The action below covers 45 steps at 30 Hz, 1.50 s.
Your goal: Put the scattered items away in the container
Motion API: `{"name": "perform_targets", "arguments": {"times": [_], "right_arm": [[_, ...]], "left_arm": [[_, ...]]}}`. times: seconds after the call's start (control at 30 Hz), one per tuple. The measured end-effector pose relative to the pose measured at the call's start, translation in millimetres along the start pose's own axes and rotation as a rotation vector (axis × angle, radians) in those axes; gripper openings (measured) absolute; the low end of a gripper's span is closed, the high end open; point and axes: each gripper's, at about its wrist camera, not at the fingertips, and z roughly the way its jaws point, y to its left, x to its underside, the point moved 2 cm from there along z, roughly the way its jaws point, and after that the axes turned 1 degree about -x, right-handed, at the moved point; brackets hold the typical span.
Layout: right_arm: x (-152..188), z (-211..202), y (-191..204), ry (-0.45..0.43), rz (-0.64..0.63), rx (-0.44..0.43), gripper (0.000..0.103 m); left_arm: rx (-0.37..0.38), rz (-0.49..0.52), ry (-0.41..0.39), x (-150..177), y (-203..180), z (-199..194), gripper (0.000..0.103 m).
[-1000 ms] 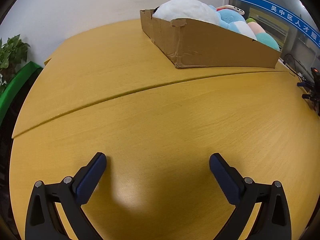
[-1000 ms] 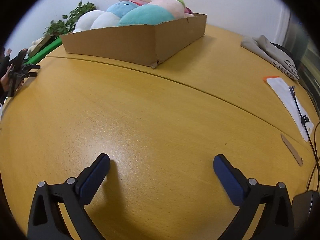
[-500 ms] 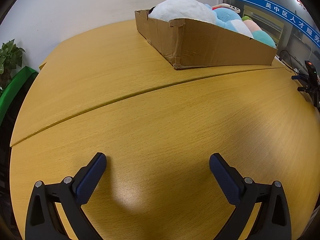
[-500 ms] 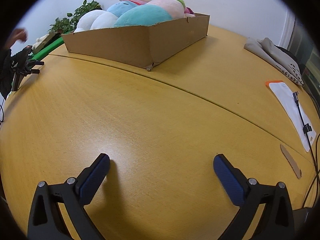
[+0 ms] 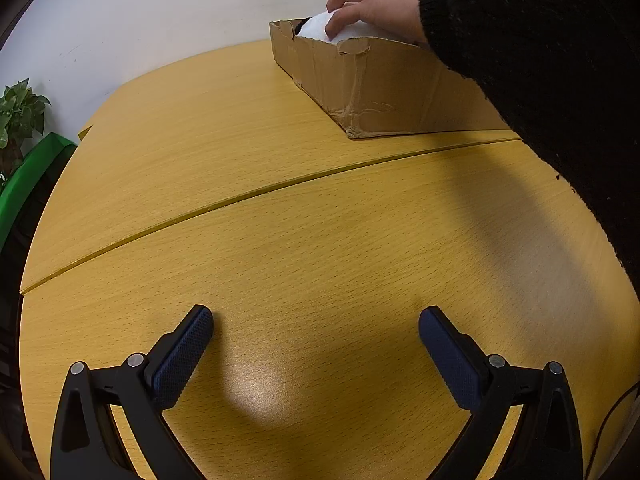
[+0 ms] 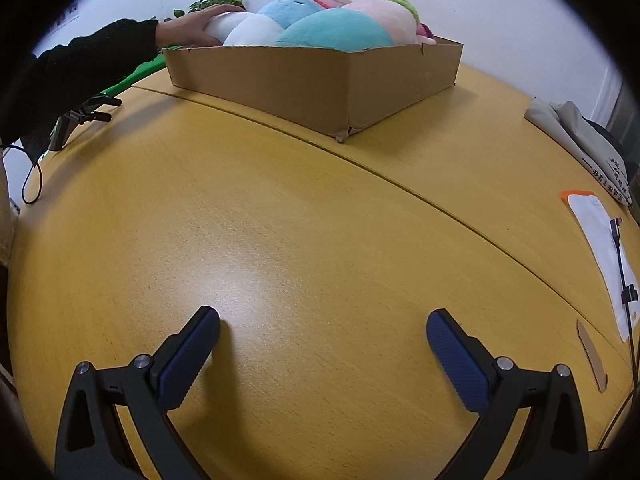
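Far side: brown cardboard box (image 6: 316, 80) heaped with pastel plush toys (image 6: 332, 32) — a bare hand (image 6: 192, 26) presses them. My left gripper (image 5: 316, 320) and right gripper (image 6: 323, 320) — both wide, empty; I'd hold them clear until that hand leaves.

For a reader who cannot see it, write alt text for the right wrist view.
A bare hand in a black sleeve rests on a white plush toy among pastel plush toys heaped in an open brown cardboard box on a yellow wooden table. In the foreground, the open right gripper holds nothing.
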Motion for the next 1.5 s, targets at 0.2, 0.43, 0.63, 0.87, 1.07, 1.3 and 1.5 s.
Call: {"name": "perform_targets", "arguments": {"times": [0.2,0.43,0.63,0.87,1.07,1.3,1.5], "right_arm": [[-0.1,-0.4,-0.6,0.001,-0.001,-0.001,0.103],[-0.6,-0.7,-1.0,0.002,-0.001,-0.002,0.103],[-0.6,-0.7,-1.3,0.002,-0.001,-0.003,0.103],[0.6,-0.9,-1.1,0.002,-0.001,-0.003,0.103],[0.4,-0.9,-1.3,0.002,-0.001,-0.004,0.103],[0.2,-0.9,-1.4,0.003,-0.001,-0.004,0.103],[0.4,-0.5,-1.6,0.003,-0.002,-0.004,0.103]], "left_arm": [[0.000,0.000,0.001,0.1,1.6,-0.7,0.103],[0.001,0.000,0.001,0.4,1.4,-1.5,0.103],[0.002,-0.001,0.000,0.5,23.1,-1.6,0.103],[0.002,-0.001,0.000,0.4,24.2,-1.5,0.103],[0.002,-0.001,0.000,0.4,24.3,-1.5,0.103],[0.002,0.000,0.000,0.3,24.5,-1.5,0.103],[0.002,0.000,-0.001,0.9,23.5,-0.6,0.103]]}}
